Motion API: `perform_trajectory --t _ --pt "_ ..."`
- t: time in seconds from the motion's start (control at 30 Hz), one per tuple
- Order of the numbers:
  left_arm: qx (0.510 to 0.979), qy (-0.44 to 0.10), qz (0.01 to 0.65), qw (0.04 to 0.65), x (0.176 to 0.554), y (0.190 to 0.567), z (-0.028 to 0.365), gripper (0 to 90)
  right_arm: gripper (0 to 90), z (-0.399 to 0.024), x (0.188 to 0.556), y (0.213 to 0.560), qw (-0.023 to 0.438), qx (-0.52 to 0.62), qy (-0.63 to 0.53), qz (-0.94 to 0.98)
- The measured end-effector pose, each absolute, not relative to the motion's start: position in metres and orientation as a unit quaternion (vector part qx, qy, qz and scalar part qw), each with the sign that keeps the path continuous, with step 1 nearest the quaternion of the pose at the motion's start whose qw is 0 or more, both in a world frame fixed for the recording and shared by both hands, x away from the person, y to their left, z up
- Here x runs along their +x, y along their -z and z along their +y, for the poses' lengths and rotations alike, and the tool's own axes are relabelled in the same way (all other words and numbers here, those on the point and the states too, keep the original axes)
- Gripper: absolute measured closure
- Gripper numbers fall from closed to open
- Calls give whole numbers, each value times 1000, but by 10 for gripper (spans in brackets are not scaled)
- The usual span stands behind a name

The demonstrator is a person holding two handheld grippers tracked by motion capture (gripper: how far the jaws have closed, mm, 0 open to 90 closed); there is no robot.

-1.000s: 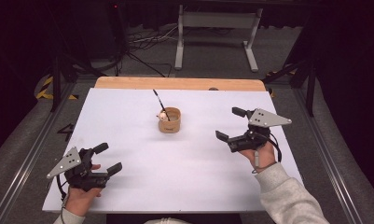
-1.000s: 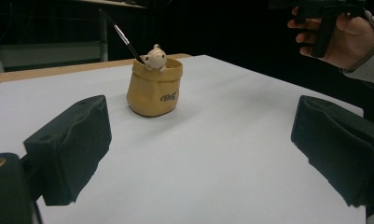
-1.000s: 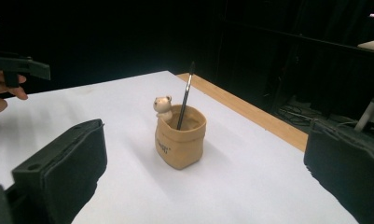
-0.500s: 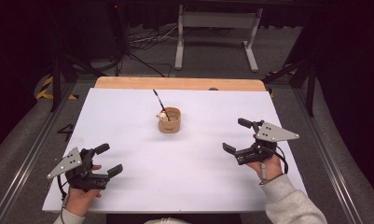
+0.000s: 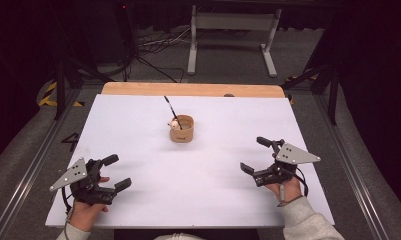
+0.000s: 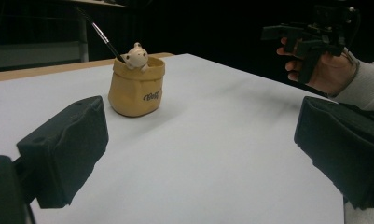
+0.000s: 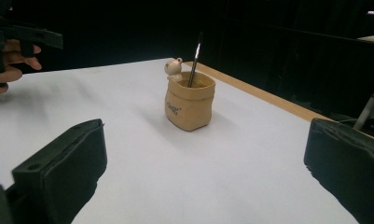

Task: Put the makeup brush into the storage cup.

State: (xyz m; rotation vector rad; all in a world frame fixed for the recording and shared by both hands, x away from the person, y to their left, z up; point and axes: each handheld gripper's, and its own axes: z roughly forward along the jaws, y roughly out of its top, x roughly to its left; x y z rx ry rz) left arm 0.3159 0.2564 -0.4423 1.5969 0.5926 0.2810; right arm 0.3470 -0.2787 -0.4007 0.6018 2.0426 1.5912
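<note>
Broad white counter (image 5: 198,190) with a bare wooden strip along its far edge. Near the front left corner, left claw (image 5: 117,172), jaws spread wide, empty, resting low over the white surface. Toward the right edge, right claw (image 5: 255,155), likewise spread wide, empty, held in a hand with a grey sleeve. Between the two and farther back, well apart from both, small tan sack-shaped pot (image 5: 181,129), upright. On its rim, tiny cream bear figure (image 6: 137,56). Inside, thin black brush (image 7: 194,59), leaning away toward the far edge.
</note>
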Motion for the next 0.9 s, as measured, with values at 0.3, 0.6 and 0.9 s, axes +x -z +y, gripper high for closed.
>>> perform_trajectory --t 0.3,0.6,0.9 --pt "712 -118 251 646 317 445 253 37 0 -279 343 418 236 229 -586 741" --pt "710 -114 264 643 319 450 253 36 0 -281 340 426 241 240 -589 733" --pt "708 -110 267 644 321 452 253 36 0 -280 339 436 233 248 -586 736"
